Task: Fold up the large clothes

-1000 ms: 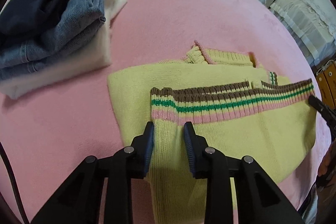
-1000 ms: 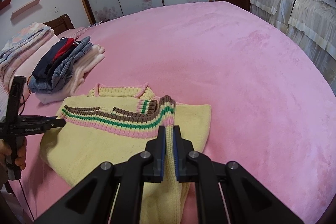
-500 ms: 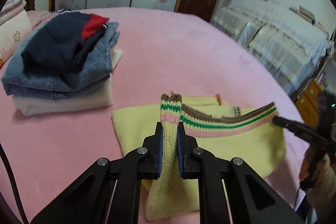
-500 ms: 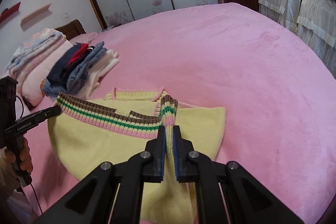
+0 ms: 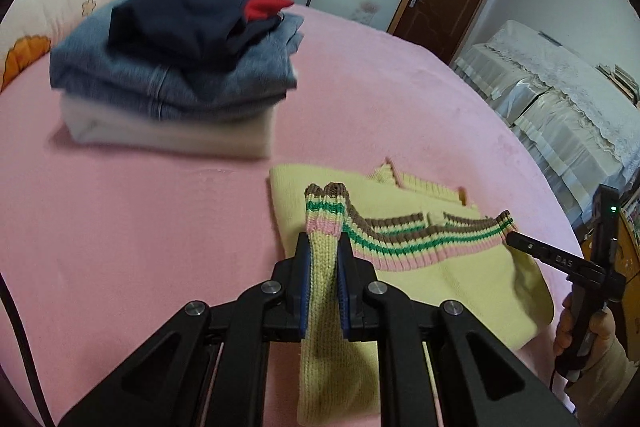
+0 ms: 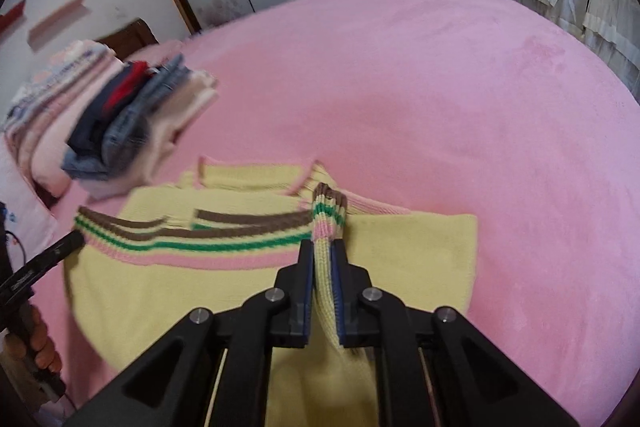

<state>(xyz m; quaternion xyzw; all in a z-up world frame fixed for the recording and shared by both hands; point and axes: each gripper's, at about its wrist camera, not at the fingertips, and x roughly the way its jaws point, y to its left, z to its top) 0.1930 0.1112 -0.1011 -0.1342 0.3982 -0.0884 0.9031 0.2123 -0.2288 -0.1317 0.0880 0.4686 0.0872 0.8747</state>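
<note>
Pile of folded clothes [image 5: 176,75]: blurred in both views; seams and garment types unreadable, lowest pale layer indistinct.
Yellow sweater [image 5: 452,279]: its lower part runs off the bottom edge in both views and is covered by the gripper frames; the striped hem [image 6: 192,239] is smeared by motion in the right wrist view.
Right gripper [image 5: 510,238]: in the left wrist view only one dark tip shows, its far side masked by knit.
Hand [image 5: 588,339]: cut off by the lens rim.
Left gripper [image 6: 74,241]: blurred; contact with the hem unclear.
Bedding stack [image 6: 52,99]: pattern illegible.
</note>
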